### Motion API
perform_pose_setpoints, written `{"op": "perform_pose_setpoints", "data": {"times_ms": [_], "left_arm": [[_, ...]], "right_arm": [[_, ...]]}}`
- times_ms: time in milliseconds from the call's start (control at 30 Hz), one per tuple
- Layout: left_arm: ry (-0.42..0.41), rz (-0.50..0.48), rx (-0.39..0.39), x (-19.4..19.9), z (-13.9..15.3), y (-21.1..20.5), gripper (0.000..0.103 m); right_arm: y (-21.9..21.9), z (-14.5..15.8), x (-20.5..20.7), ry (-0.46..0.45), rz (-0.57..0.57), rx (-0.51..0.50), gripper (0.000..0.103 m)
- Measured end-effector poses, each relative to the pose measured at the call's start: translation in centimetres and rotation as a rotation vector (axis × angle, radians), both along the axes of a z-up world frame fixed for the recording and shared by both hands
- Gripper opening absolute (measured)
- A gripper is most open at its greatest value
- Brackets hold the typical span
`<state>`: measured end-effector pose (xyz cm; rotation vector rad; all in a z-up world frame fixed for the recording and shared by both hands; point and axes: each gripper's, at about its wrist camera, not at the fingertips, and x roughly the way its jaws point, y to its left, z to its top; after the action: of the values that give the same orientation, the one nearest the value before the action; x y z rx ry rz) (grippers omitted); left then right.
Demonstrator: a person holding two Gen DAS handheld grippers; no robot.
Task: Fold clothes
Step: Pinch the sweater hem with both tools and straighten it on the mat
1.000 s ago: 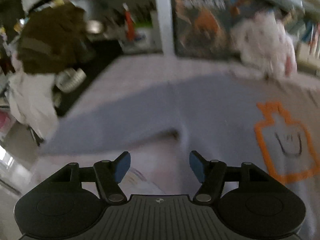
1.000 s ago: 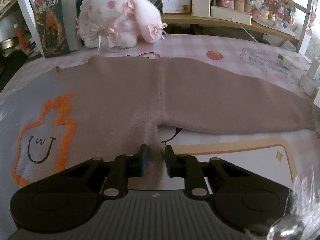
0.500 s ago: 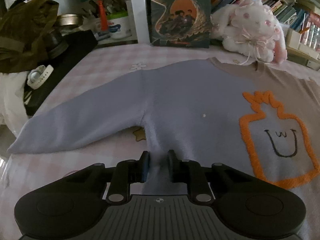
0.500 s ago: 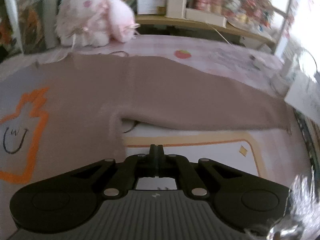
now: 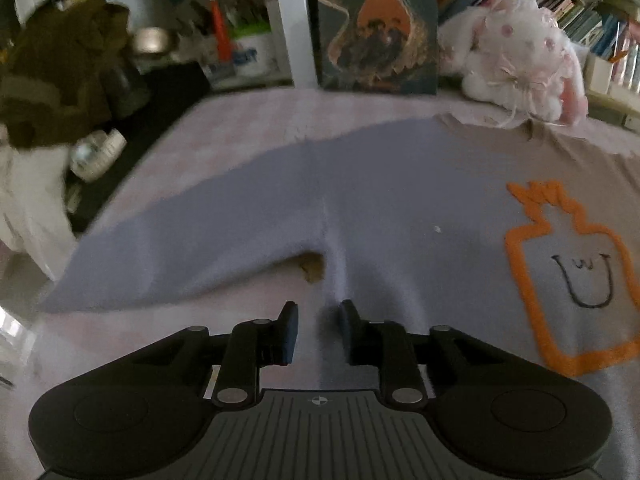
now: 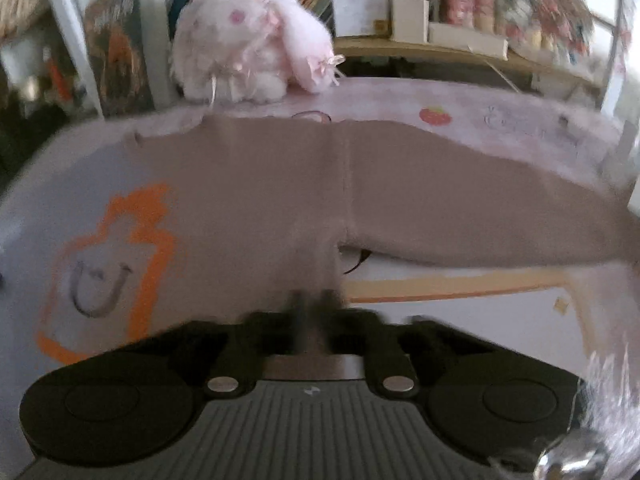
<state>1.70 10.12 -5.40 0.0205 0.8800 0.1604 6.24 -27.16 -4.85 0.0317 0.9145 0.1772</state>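
A two-tone sweater [image 5: 400, 208] lay flat on the pink-covered bench [image 5: 224, 128], sleeves spread outward, below a plush rabbit [image 6: 248, 52]. The left gripper [image 5: 316, 330] pinched a raised ridge of the blue side seam beneath the armpit. The right gripper [image 6: 314, 312], blurred, appeared to pinch the tan side seam likewise.

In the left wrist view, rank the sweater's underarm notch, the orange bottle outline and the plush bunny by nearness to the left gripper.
From the left gripper:
1. Underarm notch, just ahead of the fingers.
2. Orange bottle outline, to the right on the sweater.
3. Plush bunny, far right, at the back.
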Motion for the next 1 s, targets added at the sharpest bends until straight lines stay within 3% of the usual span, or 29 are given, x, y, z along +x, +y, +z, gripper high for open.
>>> {"op": "perform_pose_setpoints", "data": {"times_ms": [233, 333, 400, 433, 467, 600, 633, 667, 767, 867, 1000], "left_arm": [[-0.007, -0.032, -0.015, 0.8, -0.1, -1.0, 0.018], [-0.010, -0.009, -0.033, 0.8, 0.3, -0.4, 0.018], [-0.030, 0.014, -0.029, 0.5, 0.6, 0.0, 0.023], [-0.038, 0.027, -0.023, 0.3, 0.7, 0.3, 0.023], [-0.040, 0.037, -0.022, 0.1, 0.7, 0.5, 0.024], [-0.009, 0.043, -0.035, 0.1, -0.1, 1.2, 0.024], [-0.013, 0.040, -0.036, 0.1, -0.2, 1.1, 0.023], [-0.017, 0.037, -0.042, 0.1, -0.3, 1.1, 0.020], [-0.026, 0.033, -0.068, 0.7, -0.3, 0.7, 0.019], [-0.032, 0.030, -0.084, 1.4, -0.4, 0.1, 0.018], [-0.026, -0.007, -0.051, 1.9, -0.4, -0.9, 0.018]], "right_arm": [[-0.2, -0.2, -2.3, -0.006, 0.014, -0.034, 0.000], [-0.5, 0.0, -2.1, -0.021, -0.015, -0.003, 0.002], [-0.6, 0.3, -2.0, -0.049, -0.026, 0.002, 0.015], [-0.7, 0.5, -1.9, -0.065, -0.030, 0.002, 0.032], [-0.7, 0.5, -1.7, -0.077, -0.029, -0.005, 0.037], [-0.7, -0.1, -0.1, -0.039, -0.019, -0.018, 0.036], [-0.6, -0.4, 0.2, -0.025, -0.022, -0.015, 0.030], [-0.6, -0.6, 0.4, -0.025, -0.022, 0.000, 0.018], [-0.5, -0.4, 0.5, -0.026, -0.013, 0.005, 0.007], [-0.8, -0.3, 0.2, -0.021, -0.041, 0.005, 0.006], [-1.0, -0.3, 0.1, -0.025, -0.058, -0.020, 0.006]]}}
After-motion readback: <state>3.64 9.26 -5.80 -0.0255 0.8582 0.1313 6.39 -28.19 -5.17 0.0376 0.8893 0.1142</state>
